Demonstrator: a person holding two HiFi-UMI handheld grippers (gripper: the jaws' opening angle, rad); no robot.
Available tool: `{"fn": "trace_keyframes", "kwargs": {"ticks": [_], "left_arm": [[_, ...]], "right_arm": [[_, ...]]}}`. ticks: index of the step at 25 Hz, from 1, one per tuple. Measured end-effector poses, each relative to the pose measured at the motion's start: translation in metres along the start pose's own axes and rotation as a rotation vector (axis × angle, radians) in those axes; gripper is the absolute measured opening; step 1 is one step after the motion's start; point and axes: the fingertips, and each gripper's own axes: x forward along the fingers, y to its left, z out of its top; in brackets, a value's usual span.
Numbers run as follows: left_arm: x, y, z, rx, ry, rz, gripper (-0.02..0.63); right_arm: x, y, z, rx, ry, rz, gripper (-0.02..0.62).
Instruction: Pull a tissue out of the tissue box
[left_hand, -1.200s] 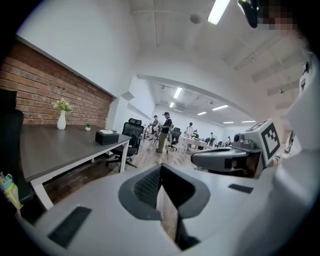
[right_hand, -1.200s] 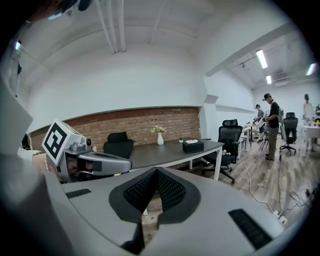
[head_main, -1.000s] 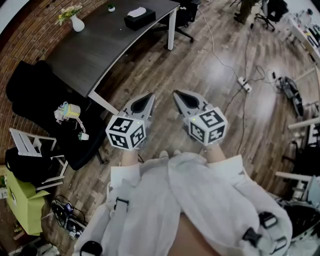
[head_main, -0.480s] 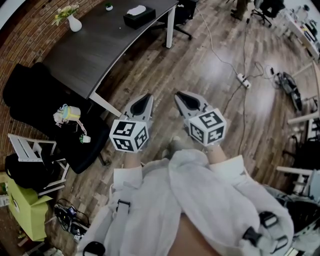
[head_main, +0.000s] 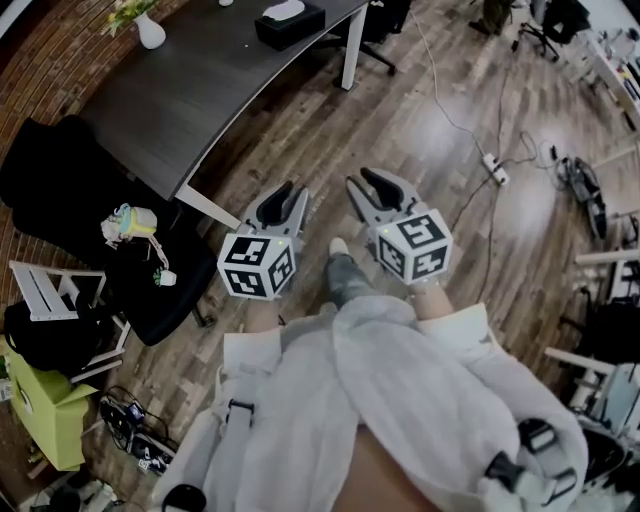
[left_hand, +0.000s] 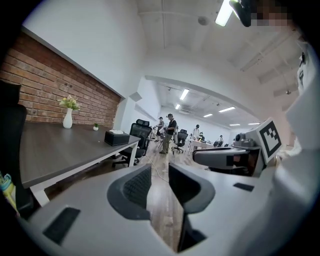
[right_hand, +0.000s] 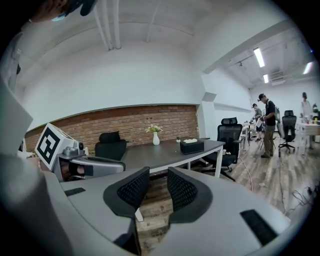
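Note:
The black tissue box (head_main: 288, 22) with a white tissue sticking out of its top stands on the far end of the dark table (head_main: 190, 95). It also shows in the left gripper view (left_hand: 116, 137) and the right gripper view (right_hand: 192, 146). Both grippers hang side by side over the wooden floor, well short of the table. My left gripper (head_main: 281, 203) (left_hand: 159, 176) is open; its jaws have just been opening, with nothing between them. My right gripper (head_main: 384, 190) (right_hand: 158, 186) is open too, and empty.
A white vase of flowers (head_main: 148, 30) stands on the table's left end. A black chair (head_main: 150, 285) with small items sits left of me, an office chair (left_hand: 140, 135) beyond the table. A power strip and cables (head_main: 492, 166) lie on the floor right. People (left_hand: 168, 132) stand far off.
Both grippers' jaws have gone from shut to open. The grippers have moved forward and slightly down, and a shoe now shows between them.

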Motion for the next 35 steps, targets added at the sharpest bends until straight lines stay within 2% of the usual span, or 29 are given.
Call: {"fn": "trace_keyframes", "kwargs": {"ticks": [7, 14, 26, 31, 35], "left_arm": [[0.066, 0.038, 0.051, 0.022, -0.025, 0.039, 0.098], [0.132, 0.059, 0.094, 0.022, -0.049, 0.076, 0.109], [0.180, 0.081, 0.099, 0.002, 0.012, 0.109, 0.114], [0.204, 0.095, 0.104, 0.001, 0.008, 0.082, 0.114], [0.235, 0.111, 0.110, -0.009, 0.019, 0.025, 0.114]], "right_arm": [[0.062, -0.055, 0.042, -0.014, -0.023, 0.036, 0.092], [0.106, -0.118, 0.075, -0.020, -0.041, 0.061, 0.095], [0.145, -0.163, 0.073, 0.040, -0.007, 0.095, 0.098], [0.159, -0.176, 0.067, 0.049, 0.007, 0.081, 0.098], [0.177, -0.193, 0.071, 0.050, 0.009, 0.044, 0.098]]}}
